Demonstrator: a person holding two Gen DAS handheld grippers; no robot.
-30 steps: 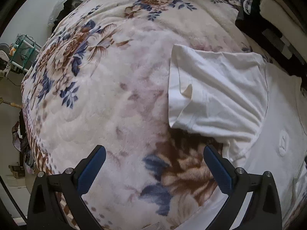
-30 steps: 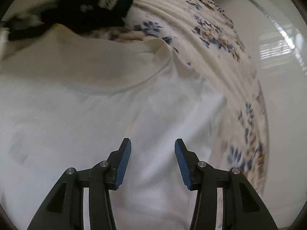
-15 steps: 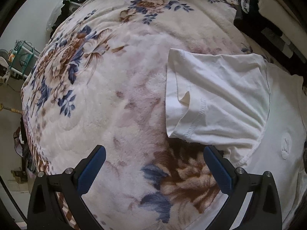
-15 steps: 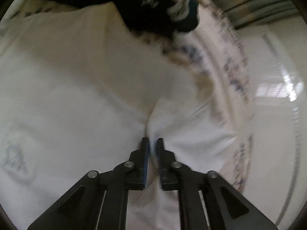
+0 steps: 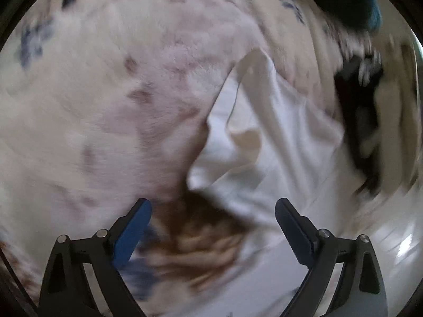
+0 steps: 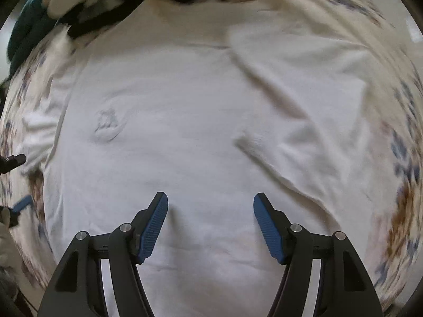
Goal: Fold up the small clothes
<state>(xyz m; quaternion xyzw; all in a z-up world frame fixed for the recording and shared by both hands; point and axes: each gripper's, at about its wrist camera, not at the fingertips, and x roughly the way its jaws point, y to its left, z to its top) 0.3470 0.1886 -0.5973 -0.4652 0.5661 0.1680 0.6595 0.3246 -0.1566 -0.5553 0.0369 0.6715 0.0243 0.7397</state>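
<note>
A white T-shirt [image 6: 185, 132] lies flat on the floral blanket [image 6: 401, 185], with a small raised logo [image 6: 107, 126] on its chest. One sleeve [image 6: 304, 92] lies folded inward over the body. My right gripper [image 6: 210, 211] hangs straight above the shirt's lower body, its jaws opening with nothing between the pads. The left wrist view is blurred. There the other sleeve [image 5: 277, 132] spreads out on the blanket [image 5: 92, 92], just ahead of my left gripper [image 5: 212, 216]. Its wide jaws are closing and hold nothing. Its fingers [image 6: 22, 203] show at the shirt's left edge.
A pile of dark and pale clothes [image 5: 357, 111] lies beyond the shirt's collar, with a teal garment [image 6: 26, 26] beside it. The blanket reaches past the shirt on the left and right. A glossy pale floor [image 5: 396, 251] shows past the bed's edge.
The right gripper, shut on the shirt's fabric half a second ago, has let go and pulled back over the shirt's body. The left gripper has rolled and dropped closer to the spread sleeve.
</note>
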